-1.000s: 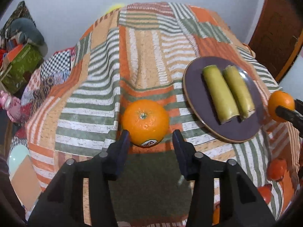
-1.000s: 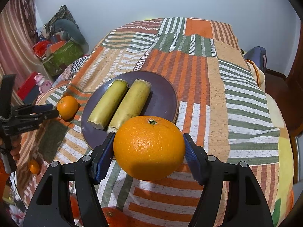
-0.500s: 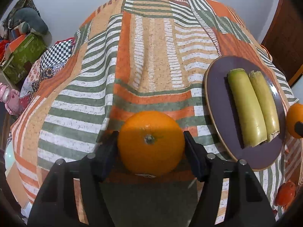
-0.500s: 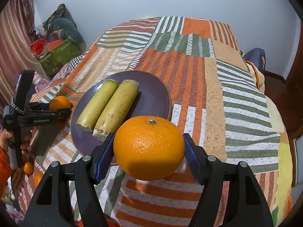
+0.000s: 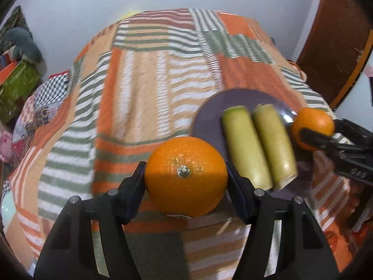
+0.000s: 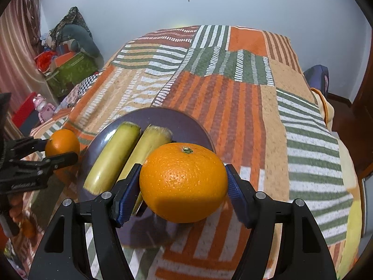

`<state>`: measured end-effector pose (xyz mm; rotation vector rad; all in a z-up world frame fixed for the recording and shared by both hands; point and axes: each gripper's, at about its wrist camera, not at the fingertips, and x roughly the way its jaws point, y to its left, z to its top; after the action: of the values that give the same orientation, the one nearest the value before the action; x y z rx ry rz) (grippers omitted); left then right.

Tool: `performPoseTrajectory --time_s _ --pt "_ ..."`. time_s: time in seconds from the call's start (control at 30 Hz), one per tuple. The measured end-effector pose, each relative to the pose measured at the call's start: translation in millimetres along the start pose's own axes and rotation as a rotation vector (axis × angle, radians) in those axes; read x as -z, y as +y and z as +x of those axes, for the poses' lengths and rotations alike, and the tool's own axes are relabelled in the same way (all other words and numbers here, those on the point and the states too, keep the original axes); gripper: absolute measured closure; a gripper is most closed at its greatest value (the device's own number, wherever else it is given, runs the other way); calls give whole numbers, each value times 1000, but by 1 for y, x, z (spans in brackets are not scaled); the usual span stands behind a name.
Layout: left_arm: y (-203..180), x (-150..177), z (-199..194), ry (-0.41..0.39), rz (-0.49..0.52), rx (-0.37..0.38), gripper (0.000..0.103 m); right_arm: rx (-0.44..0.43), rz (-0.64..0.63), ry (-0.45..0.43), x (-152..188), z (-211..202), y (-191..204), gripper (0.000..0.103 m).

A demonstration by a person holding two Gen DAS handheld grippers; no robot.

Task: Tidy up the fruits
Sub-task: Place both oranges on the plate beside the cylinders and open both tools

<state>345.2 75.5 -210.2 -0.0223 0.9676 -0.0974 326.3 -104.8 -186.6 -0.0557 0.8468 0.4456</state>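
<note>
My left gripper [image 5: 185,175] is shut on a large orange [image 5: 185,186], held just left of the dark purple plate [image 5: 209,119]. Two yellow-green peeled stalks [image 5: 247,144] lie side by side on that plate. In the right wrist view my right gripper [image 6: 184,177] is shut on a second orange [image 6: 184,186], hanging over the near rim of the plate [image 6: 186,119], beside the stalks [image 6: 112,158]. Each gripper shows in the other's view: the left gripper [image 6: 60,150] with its orange [image 6: 61,143] at the plate's left, the right gripper [image 5: 317,128] with its orange [image 5: 312,123] at the plate's right.
The plate rests on a bed under a striped patchwork blanket [image 6: 233,88]. Small orange fruits [image 6: 25,228] lie at the bed's near left edge. A green box [image 6: 70,70] and clutter stand left of the bed, a wooden door [image 5: 331,46] to its right.
The left gripper moved forward around the orange on the blanket, took hold of it and carried it right toward the plate. The right gripper, holding its orange, moved left over the plate's edge.
</note>
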Motion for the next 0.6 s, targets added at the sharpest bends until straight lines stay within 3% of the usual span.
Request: performPoseTrajectory --time_s 0.6 --pt "-19 -33 32 3 -54 55 38 -10 -19 28 -20 23 -2 35"
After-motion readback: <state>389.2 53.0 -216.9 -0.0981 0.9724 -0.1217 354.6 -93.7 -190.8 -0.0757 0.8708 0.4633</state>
